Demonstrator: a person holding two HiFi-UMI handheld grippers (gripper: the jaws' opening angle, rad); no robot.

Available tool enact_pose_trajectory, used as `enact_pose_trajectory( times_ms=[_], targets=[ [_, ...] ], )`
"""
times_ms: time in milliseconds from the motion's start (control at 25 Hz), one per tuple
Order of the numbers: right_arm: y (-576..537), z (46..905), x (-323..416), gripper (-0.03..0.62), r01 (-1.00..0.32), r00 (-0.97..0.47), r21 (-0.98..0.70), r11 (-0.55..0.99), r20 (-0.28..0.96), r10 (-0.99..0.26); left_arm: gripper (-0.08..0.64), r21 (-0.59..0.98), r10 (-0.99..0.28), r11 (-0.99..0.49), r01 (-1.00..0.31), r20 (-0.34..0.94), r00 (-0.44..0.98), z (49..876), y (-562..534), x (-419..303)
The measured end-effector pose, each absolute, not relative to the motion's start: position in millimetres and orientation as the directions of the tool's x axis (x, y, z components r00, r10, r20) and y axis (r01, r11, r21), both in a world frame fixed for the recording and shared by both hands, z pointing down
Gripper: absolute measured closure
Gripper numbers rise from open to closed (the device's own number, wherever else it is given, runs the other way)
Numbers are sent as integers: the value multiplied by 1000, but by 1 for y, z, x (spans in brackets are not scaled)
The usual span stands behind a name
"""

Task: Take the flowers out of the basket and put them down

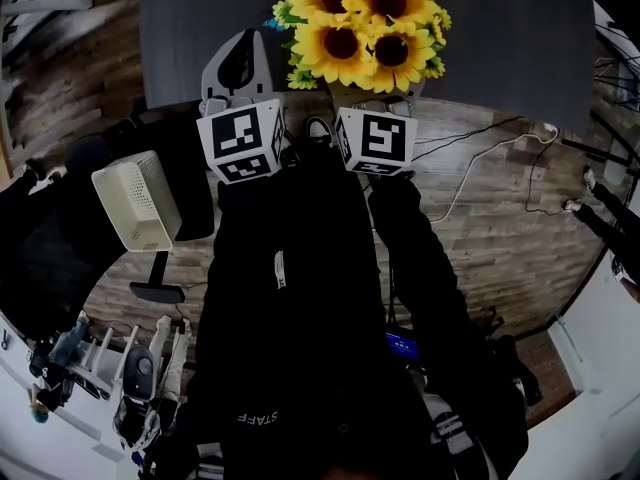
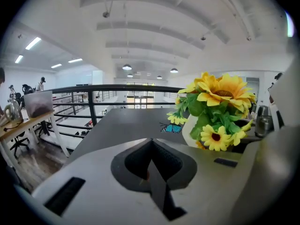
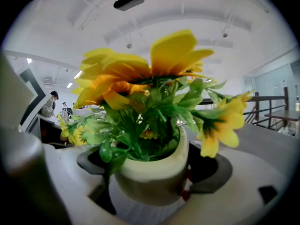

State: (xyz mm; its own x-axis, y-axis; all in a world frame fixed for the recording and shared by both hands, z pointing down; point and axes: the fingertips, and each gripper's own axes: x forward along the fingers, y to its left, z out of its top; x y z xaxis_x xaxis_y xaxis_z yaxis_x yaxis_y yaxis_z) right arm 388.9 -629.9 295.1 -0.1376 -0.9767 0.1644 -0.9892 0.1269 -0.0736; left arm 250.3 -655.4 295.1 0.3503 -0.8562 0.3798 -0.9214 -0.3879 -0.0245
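Note:
A bunch of artificial sunflowers (image 1: 365,23) stands in a small white pot (image 1: 377,92) at the near edge of a grey table (image 1: 500,38). My right gripper (image 1: 373,108) reaches under the blooms. In the right gripper view its jaws stand on either side of the pot (image 3: 150,172) and press against it, so the right gripper (image 3: 149,182) is shut on the pot. My left gripper (image 1: 240,48) is just left of the flowers, and its jaws meet with nothing between them (image 2: 150,144). From there the sunflowers (image 2: 218,107) show to its right. No basket is in view.
A white slotted box (image 1: 135,203) stands on a stand at my left. Cables (image 1: 480,158) trail over the wooden floor on the right. A blue butterfly figure (image 2: 171,128) lies on the table beyond the left gripper. A black railing (image 2: 93,90) runs behind the table.

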Motion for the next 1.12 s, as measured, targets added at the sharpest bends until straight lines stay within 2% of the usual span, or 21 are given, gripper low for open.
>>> enact_pose_trajectory(
  times_ms=[360,880,1120],
  targets=[
    [-635,368,396,64,-992,-121,-81,102,291,-949,560,-27,-831,-395,-918,437,344,330,-653,248],
    [-645,403,394,64,-984,-156,-131,121,308,-939,560,-21,-823,-382,-924,464,329,353,-655,249],
    [-645,406,391,64,-976,-202,-147,158,362,-910,560,-7,-816,-382,-924,471,334,349,-655,252]
  ],
)
